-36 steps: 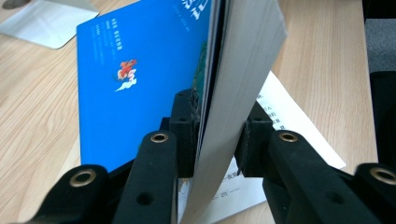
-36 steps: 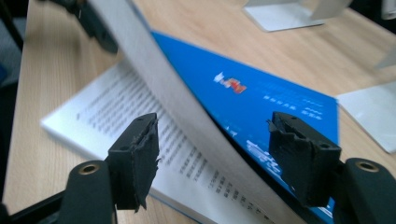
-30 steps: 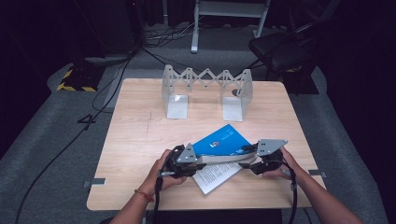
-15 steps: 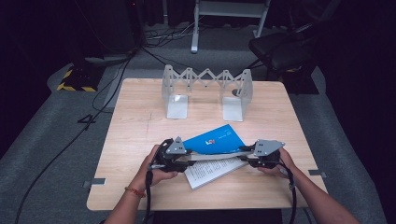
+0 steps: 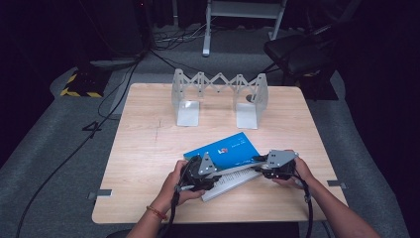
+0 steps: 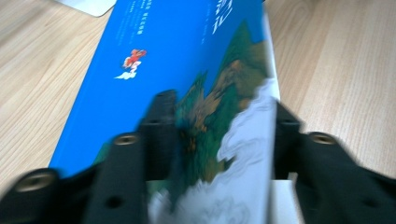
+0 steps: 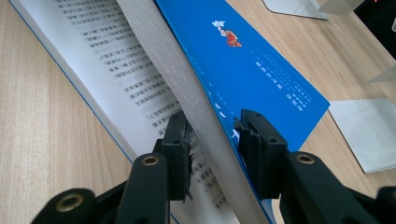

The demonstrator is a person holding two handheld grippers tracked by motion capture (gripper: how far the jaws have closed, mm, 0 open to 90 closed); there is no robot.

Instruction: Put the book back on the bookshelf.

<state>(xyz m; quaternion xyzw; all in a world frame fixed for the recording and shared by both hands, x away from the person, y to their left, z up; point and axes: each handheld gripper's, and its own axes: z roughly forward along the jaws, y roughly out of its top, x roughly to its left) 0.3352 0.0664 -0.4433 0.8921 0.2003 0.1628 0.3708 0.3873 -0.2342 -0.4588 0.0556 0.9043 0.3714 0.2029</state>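
Note:
A book with a blue cover (image 5: 225,151) lies open near the table's front edge, its printed pages (image 5: 233,179) facing up. My left gripper (image 5: 214,174) holds the book's left end. In the left gripper view the cover (image 6: 163,56) and page block fill the gap of the left gripper (image 6: 219,126), whose jaws have just been closing. My right gripper (image 5: 255,166) is at the right end. In the right gripper view, my right gripper (image 7: 212,130) is shut on the raised cover (image 7: 252,60) and a sheaf of pages (image 7: 159,56); it closed within the last second.
A metal accordion book rack (image 5: 218,94) with two upright end plates stands at the back of the wooden table (image 5: 148,148). Cables (image 5: 104,114) run over the grey floor at the left, and a dark chair (image 5: 297,54) stands behind the table's right corner.
My left gripper slid a little left, then came back right onto the book's end. The right gripper has stayed where it was, and its jaws have closed on the cover side.

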